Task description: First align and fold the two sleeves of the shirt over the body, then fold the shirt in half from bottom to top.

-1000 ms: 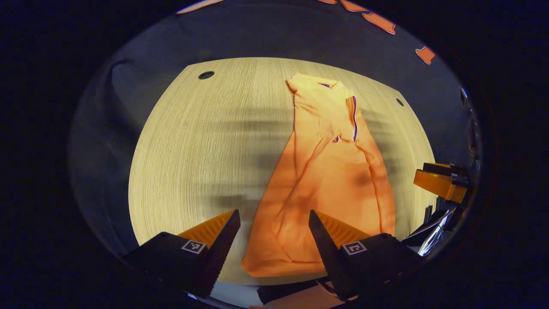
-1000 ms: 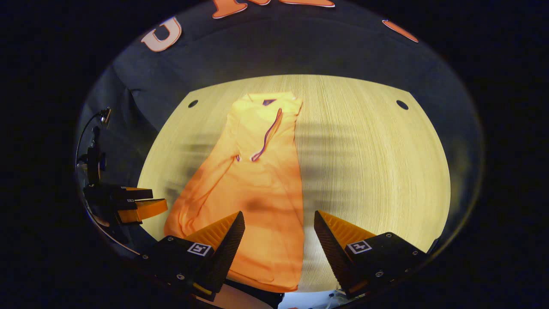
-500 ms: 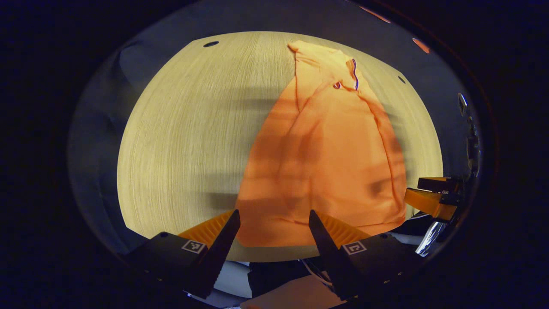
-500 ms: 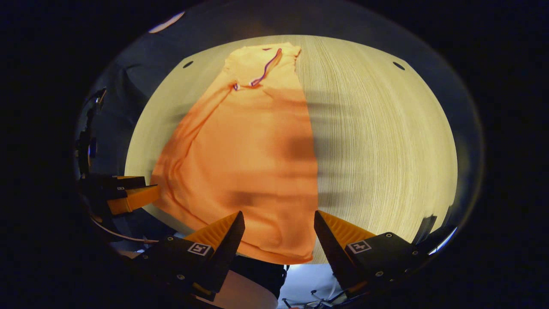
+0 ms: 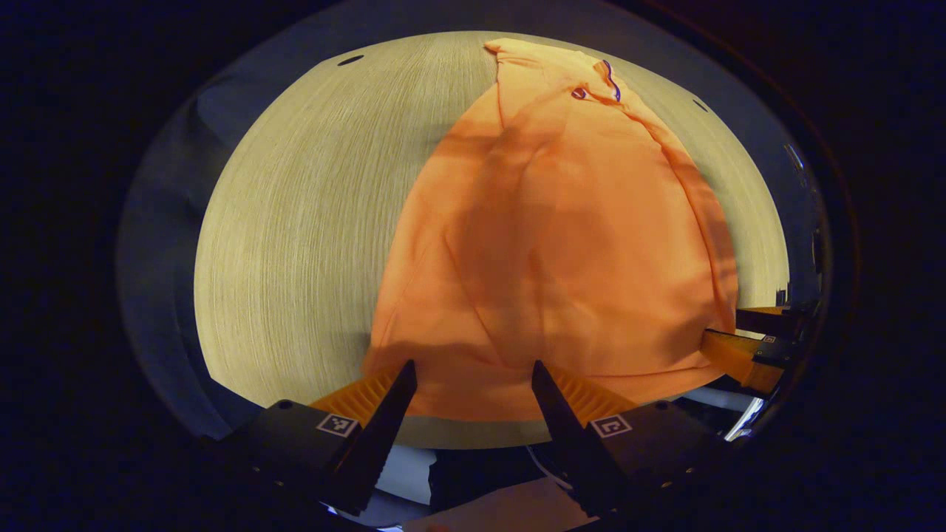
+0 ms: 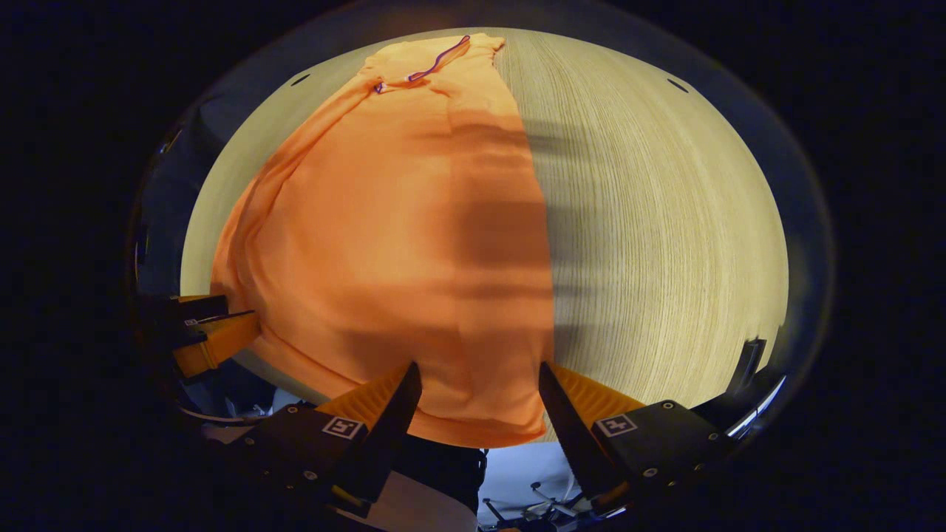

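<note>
On the wooden table [image 5: 295,222], near edge: 1 orange shirt [image 5: 562,244], sleeves folded in, hem at that edge. We log left gripper [image 5: 473,384] and right gripper [image 6: 477,384] jaws apart above the hem.

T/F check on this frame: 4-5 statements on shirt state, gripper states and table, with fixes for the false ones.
1. The orange shirt lies on the wooden table with its sleeves folded over the body. True.
2. The left gripper is shut on the hem. False: its jaws stand open, with the hem edge showing between them.
3. The right gripper is open. True.
4. The shirt is already folded in half bottom to top. False: it lies at full length, with the collar at the far end.
5. The collar has green trim. False: the trim is purple.
</note>
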Demonstrator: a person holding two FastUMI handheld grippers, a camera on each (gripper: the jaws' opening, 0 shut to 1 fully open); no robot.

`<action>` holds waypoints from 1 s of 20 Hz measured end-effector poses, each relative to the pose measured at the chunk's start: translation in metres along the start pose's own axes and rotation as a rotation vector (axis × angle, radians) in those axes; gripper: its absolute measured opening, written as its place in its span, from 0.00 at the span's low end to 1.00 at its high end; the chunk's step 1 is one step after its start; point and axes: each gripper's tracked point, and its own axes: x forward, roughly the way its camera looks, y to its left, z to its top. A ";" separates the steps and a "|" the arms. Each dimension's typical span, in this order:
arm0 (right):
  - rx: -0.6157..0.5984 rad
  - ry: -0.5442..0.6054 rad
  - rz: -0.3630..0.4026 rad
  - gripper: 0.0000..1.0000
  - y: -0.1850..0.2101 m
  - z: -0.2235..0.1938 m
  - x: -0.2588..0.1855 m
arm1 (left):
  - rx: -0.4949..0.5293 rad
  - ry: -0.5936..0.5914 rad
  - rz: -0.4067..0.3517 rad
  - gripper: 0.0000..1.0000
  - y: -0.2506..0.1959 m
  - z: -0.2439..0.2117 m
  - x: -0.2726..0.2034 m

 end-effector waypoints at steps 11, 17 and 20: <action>-0.074 -0.056 -0.016 0.72 0.007 -0.004 0.000 | -0.054 -0.045 -0.016 0.66 -0.019 0.035 0.020; -0.040 -0.087 0.091 0.00 0.016 -0.007 -0.002 | -0.038 -0.107 -0.110 0.01 -0.025 0.079 0.036; -0.018 -0.086 0.117 0.00 0.014 -0.004 -0.010 | -0.044 -0.103 -0.115 0.01 -0.028 0.073 0.031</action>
